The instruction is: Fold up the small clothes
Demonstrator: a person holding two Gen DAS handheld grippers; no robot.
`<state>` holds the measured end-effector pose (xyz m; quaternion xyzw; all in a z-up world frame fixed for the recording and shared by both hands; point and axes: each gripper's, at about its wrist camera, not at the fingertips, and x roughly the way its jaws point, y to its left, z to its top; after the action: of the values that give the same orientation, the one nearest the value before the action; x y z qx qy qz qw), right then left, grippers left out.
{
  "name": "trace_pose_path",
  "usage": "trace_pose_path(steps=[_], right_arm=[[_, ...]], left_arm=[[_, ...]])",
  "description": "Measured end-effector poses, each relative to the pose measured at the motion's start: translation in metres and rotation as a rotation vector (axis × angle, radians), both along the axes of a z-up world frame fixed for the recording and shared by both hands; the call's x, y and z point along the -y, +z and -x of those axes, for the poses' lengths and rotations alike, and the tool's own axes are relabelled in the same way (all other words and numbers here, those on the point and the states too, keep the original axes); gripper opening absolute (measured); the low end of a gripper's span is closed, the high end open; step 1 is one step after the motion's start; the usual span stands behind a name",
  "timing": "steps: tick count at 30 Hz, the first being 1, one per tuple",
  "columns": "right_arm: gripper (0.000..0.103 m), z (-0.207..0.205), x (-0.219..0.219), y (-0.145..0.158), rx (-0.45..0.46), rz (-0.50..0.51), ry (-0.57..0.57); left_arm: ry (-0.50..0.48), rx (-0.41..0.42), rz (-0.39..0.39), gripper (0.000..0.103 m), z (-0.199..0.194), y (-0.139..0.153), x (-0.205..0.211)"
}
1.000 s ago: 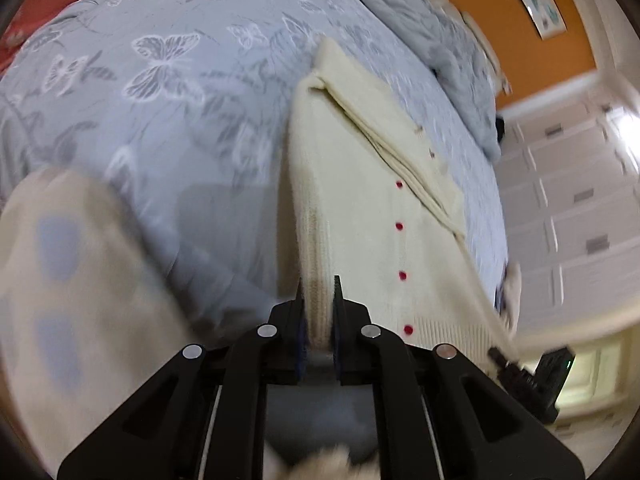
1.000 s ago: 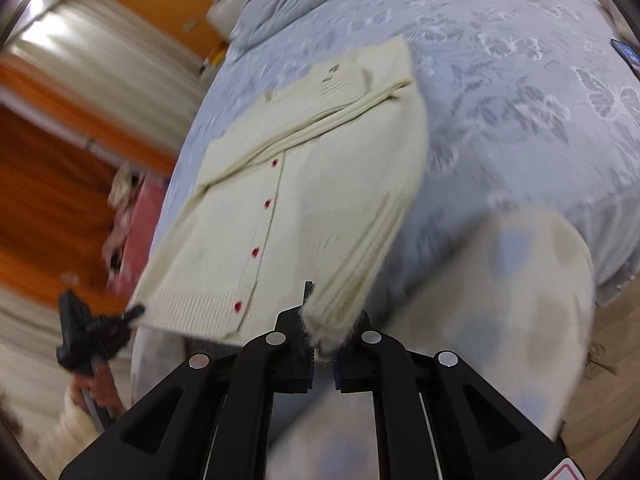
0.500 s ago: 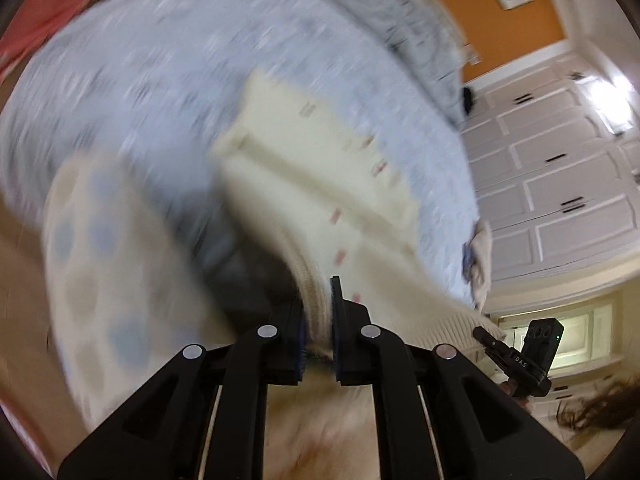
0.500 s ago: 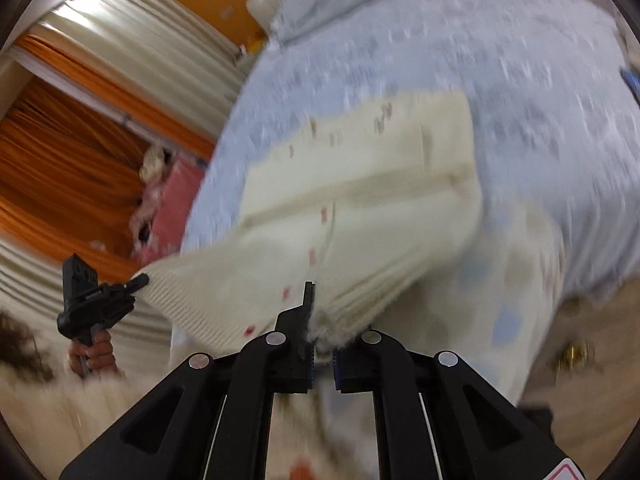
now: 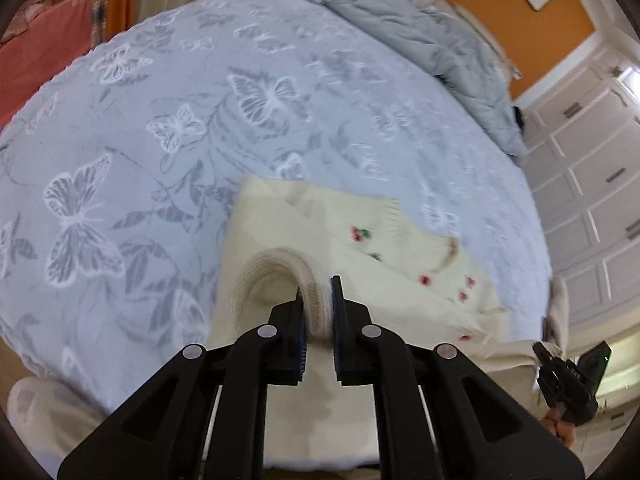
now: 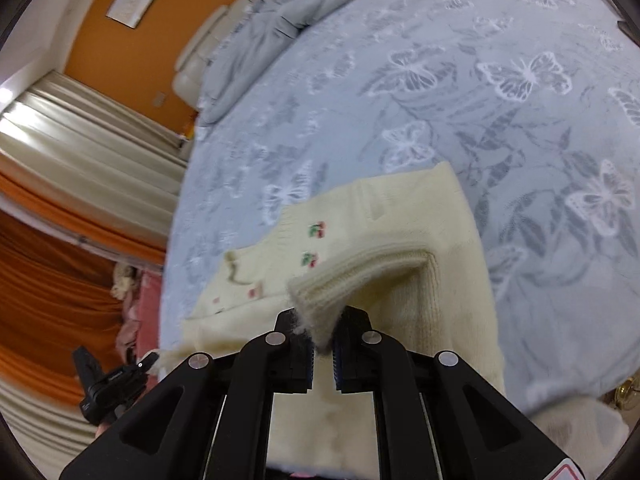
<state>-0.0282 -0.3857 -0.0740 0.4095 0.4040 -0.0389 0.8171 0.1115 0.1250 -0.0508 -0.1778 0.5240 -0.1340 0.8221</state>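
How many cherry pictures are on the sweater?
2. Both sit on the sweater chest in the right wrist view: one higher up, one just below it, near the lifted hem. More may be hidden under the fold.

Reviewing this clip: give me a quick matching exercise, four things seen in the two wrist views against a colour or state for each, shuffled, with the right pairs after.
Things:
1. cardigan
2. bedspread
3. left gripper
4. wall

Descriptions:
A. orange
B. cream knit with small cherry motifs
C. pale blue with a butterfly pattern
D. shut on a ribbed edge of the knit

Pairs: 1-B, 2-C, 3-D, 4-A
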Motion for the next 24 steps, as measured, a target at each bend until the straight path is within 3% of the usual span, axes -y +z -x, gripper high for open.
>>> trace_pose_path(steps=[6,13,16,19,20,21,22,23,24], right_arm=[[0.007,-0.017,0.006,-0.028,-0.041,-0.026,-0.036],[0.008,-0.044,0.012,-0.035,-0.046,-0.041,-0.082],[0.009,-0.056,0.017,-0.053,-0.088,-0.083,-0.088],[0.019,-0.057,0.019,-0.048,-0.089,-0.108,-0.078],[0.029,-0.053,0.020,-0.037,-0.070,-0.098,-0.067],[0.048,-0.049,0.020,-0.028,-0.055,-0.068,-0.066],[0.059,-0.042,0.019,-0.015,-0.032,-0.012,-0.067],[0.072,-0.032,0.019,0.002,0.007,0.062,-0.067],[0.074,-0.025,0.018,0.013,0.034,0.115,-0.061]], left_arm=[[0.039,-0.025,-0.032,0.009,-0.024,-0.032,0.003],[0.052,-0.012,-0.048,0.009,-0.053,-0.031,0.018],[0.063,-0.066,-0.086,0.011,-0.070,-0.049,0.024],[0.103,-0.116,-0.048,0.014,-0.078,-0.063,0.020],[0.108,-0.121,-0.030,0.017,-0.078,-0.062,0.018],[0.102,-0.121,0.001,0.021,-0.077,-0.057,0.016],[0.092,-0.110,0.022,0.036,-0.075,-0.052,0.015],[0.086,-0.076,0.032,0.062,-0.070,-0.042,0.012],[0.089,-0.027,0.015,0.075,-0.064,-0.031,0.009]])
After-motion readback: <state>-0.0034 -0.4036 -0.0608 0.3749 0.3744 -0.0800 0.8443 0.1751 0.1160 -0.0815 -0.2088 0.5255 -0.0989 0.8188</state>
